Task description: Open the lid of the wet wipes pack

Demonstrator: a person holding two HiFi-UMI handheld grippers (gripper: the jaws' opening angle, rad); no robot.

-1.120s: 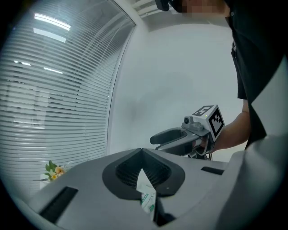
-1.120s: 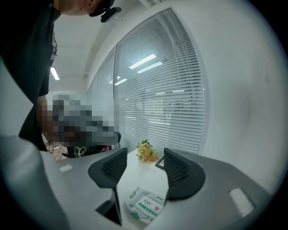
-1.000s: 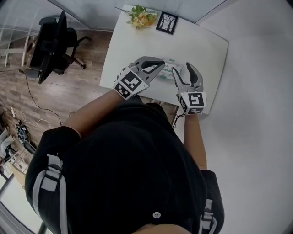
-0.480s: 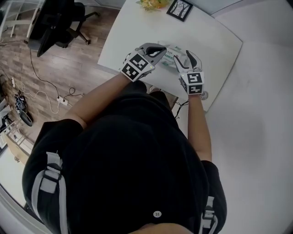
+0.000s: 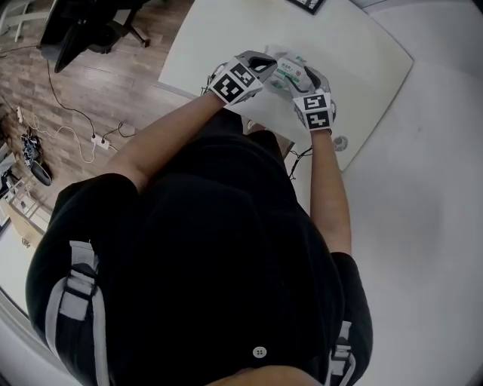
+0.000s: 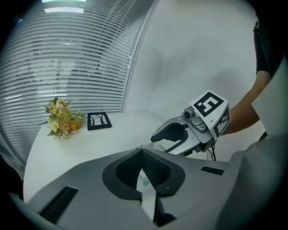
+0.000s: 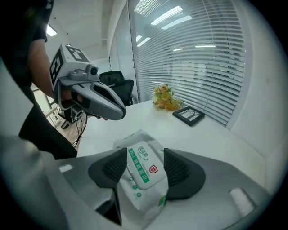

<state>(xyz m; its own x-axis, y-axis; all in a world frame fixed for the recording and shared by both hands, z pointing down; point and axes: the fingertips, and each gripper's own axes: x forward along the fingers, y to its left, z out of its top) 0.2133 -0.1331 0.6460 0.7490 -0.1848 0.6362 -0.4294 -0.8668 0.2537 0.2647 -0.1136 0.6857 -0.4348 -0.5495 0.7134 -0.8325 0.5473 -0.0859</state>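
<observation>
The wet wipes pack (image 5: pixel 288 69) is white with a green-printed lid (image 7: pixel 143 167) that lies flat and closed. My right gripper (image 7: pixel 144 157) straddles the pack from the near end, its black pads pressed against both long sides. Seen from the head view, the right gripper (image 5: pixel 306 75) is to the right of the pack and the left gripper (image 5: pixel 270 66) is at its left end. In the left gripper view, the left gripper (image 6: pixel 141 152) is shut on a thin white edge of the pack (image 6: pixel 145 184). Most of the pack is hidden there.
The white table (image 5: pixel 362 53) holds a small bouquet (image 6: pixel 63 119) and a black picture frame (image 6: pixel 99 120) at its far end. A black office chair (image 5: pixel 83 22) and cables (image 5: pixel 83 128) are on the wooden floor to the left. Blinds cover the window beyond.
Both grippers have sunk toward the table with the pack held between them. They look smaller and higher in the head view. Their grips look unchanged.
</observation>
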